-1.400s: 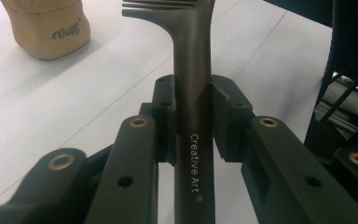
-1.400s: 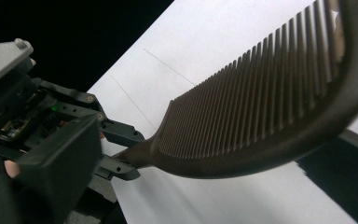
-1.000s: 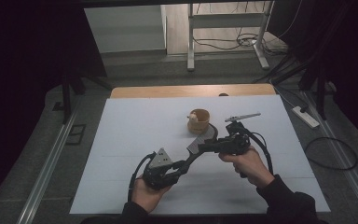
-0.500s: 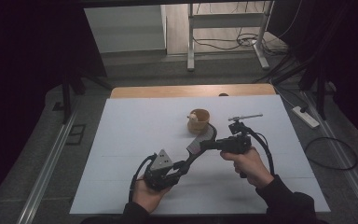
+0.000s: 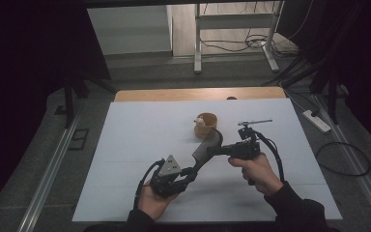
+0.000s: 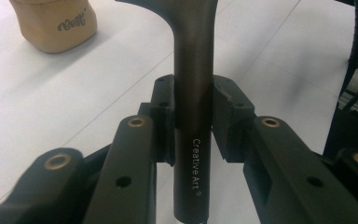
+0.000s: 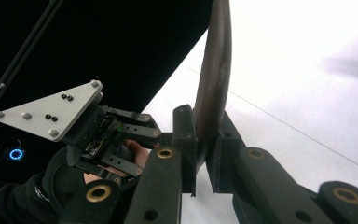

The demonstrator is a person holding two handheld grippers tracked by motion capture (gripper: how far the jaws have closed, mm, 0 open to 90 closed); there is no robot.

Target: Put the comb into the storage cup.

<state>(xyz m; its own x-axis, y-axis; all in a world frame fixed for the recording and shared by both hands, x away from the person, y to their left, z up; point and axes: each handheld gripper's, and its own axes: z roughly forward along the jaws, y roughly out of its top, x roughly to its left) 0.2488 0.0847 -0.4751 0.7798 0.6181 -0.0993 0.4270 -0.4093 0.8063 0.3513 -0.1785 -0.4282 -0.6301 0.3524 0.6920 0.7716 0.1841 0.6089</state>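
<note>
Both grippers are clamped on one dark tool (image 5: pixel 207 147), a grey-brown spatula-like piece with a round handle printed "Creative Art" and a wider, curved blade end. The left gripper (image 5: pixel 186 174), held in the person's left hand (image 5: pixel 152 200) toward the near edge of the white desk (image 5: pixel 125 145), has its jaws pressed in on the handle; in the left gripper view the handle (image 6: pixel 192 116) runs straight up between the two black pads, pinched from both sides. The right gripper (image 5: pixel 217 151), in the right hand (image 5: pixel 258 169) a little right of the desk's middle, points leftward and nips the thin curved blade; in the right gripper view the blade (image 7: pixel 213 79) rises edge-on from between its closed jaws, with the left gripper's grey three-cornered plate (image 7: pixel 51 112) and the gloved hand beyond. The tool hangs above the desk, slanting from the near left up toward the middle. Just beyond its blade end, toward the far edge, stands a small tan wooden cup (image 5: pixel 206 123) with something pale at its rim; I cannot tell what. A wooden strip (image 5: pixel 198 94) lines the desk's far edge.
</note>
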